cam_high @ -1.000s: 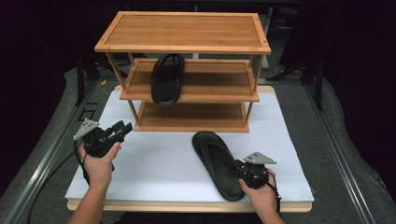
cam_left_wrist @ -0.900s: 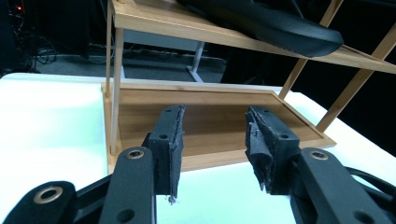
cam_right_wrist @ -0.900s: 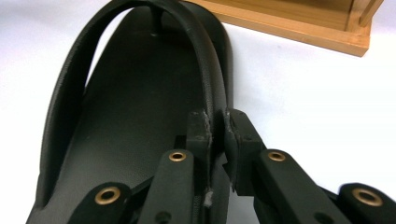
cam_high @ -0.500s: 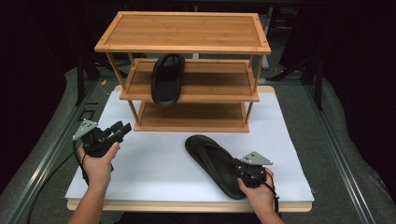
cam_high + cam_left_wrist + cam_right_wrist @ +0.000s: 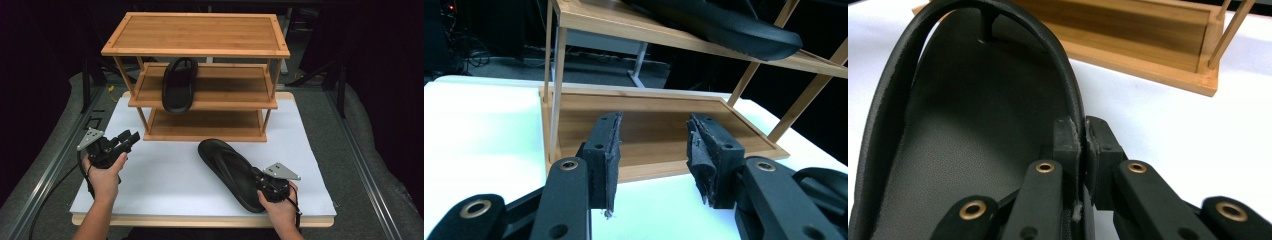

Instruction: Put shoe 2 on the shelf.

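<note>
A black sandal (image 5: 227,167) lies on the white board (image 5: 165,180), toe toward the wooden shelf rack (image 5: 195,32). My right gripper (image 5: 260,182) is at its heel end, shut on the sandal's side strap (image 5: 1068,85); in the right gripper view the pads pinch it. A second black sandal (image 5: 179,85) rests on the rack's middle shelf, its heel overhanging the front edge. My left gripper (image 5: 129,139) is held low at the left of the board. It is open and empty, and its jaws face the rack's bottom shelf (image 5: 649,117).
The rack has three tiers; its top and bottom shelves are bare. Thin wooden posts (image 5: 555,75) stand at the rack's corners. Grey padded table surround (image 5: 45,165) and metal rails frame the board. Cables trail from both grippers toward the person.
The sandal's toe end has shifted slightly to the left on the board with my right gripper at its heel. The left gripper has stayed where it was.
</note>
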